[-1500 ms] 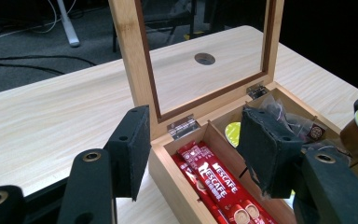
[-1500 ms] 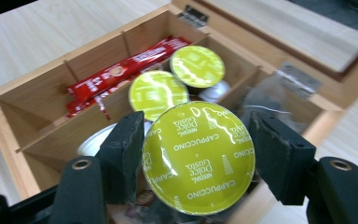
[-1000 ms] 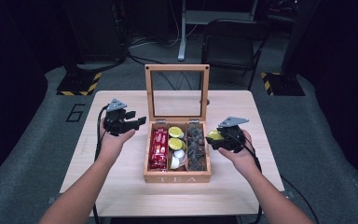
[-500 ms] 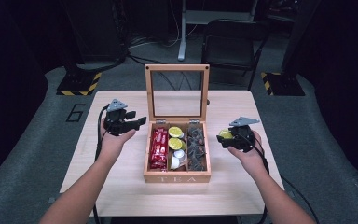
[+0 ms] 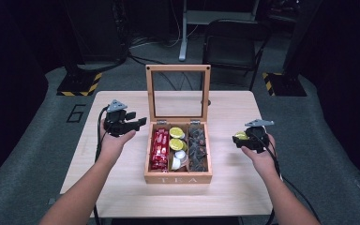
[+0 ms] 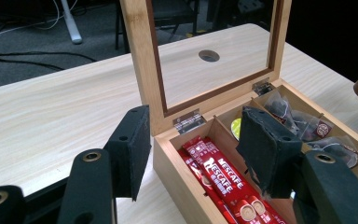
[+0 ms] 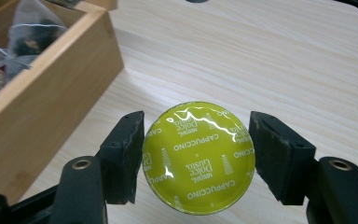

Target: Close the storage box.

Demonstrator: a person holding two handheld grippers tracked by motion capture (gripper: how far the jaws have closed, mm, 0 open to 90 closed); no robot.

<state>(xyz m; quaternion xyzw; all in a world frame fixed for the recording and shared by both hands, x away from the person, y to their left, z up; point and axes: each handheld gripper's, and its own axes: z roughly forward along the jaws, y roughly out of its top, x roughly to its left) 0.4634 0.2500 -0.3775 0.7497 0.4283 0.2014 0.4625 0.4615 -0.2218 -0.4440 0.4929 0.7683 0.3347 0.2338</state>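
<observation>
A wooden tea box (image 5: pixel 178 178) stands open mid-table, its glass lid (image 5: pixel 178 89) upright. Red Nescafe sticks (image 6: pixel 223 175) fill its left compartment, yellow-green capsules (image 5: pixel 176 138) the middle one, tea bags (image 5: pixel 198 147) the right one. My right gripper (image 5: pixel 239 139) is to the right of the box, shut on a yellow-green Cappuccino capsule (image 7: pixel 198 158) held foil side up just above the bare table. My left gripper (image 5: pixel 139 123) hovers at the box's left rear corner, open, with nothing between its fingers (image 6: pixel 133 149).
The light wooden table (image 5: pixel 122 187) has free surface on both sides of the box and in front of it. A round cable hole (image 6: pixel 209 55) lies behind the lid. A dark chair (image 5: pixel 229 47) and floor cables lie beyond the far edge.
My right gripper has carried the capsule rightward and a little down, away from the box's right side. The left gripper has stayed where it was.
</observation>
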